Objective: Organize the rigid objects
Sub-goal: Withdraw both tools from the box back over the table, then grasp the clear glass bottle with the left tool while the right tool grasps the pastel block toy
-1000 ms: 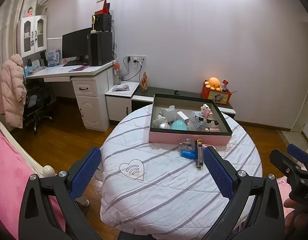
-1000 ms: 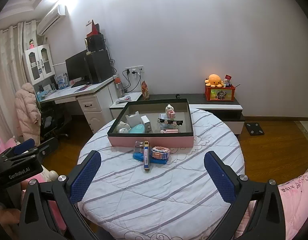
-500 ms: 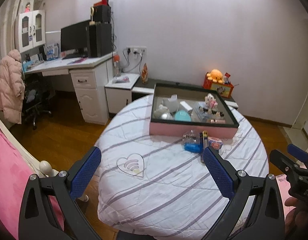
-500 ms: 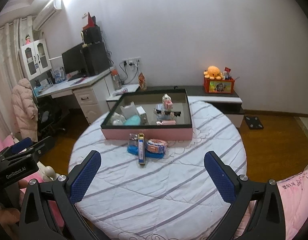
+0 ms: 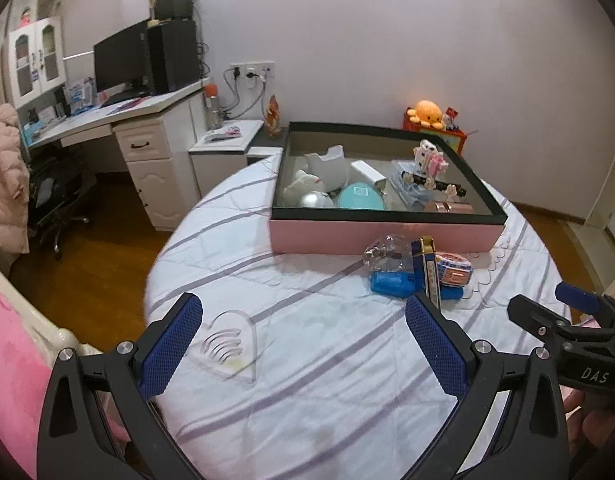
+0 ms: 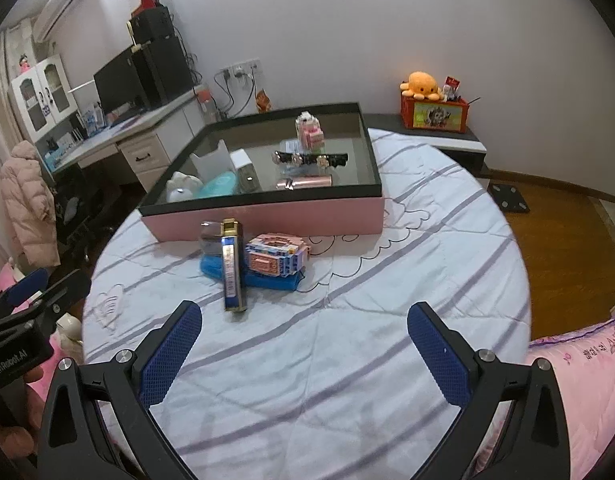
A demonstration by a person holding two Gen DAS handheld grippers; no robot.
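On the round worktop [image 6: 347, 360] covered by a white striped quilt, a shallow pink box with a black rim [image 6: 267, 216] is set at the far side, with small items inside. Just before its front wall a blue-and-gold narrow tin [image 6: 232, 270], a pink-and-blue brick model [image 6: 275, 258] and a clear plastic case [image 5: 385, 258] are piled on a blue flat pack [image 5: 391, 283]. A clear heart-shaped acrylic plaque [image 5: 231, 344] is shown plainly only by the left view. Both the left tool [image 5: 303, 344] and the right tool [image 6: 303, 348] are held wide apart, empty, above the quilt.
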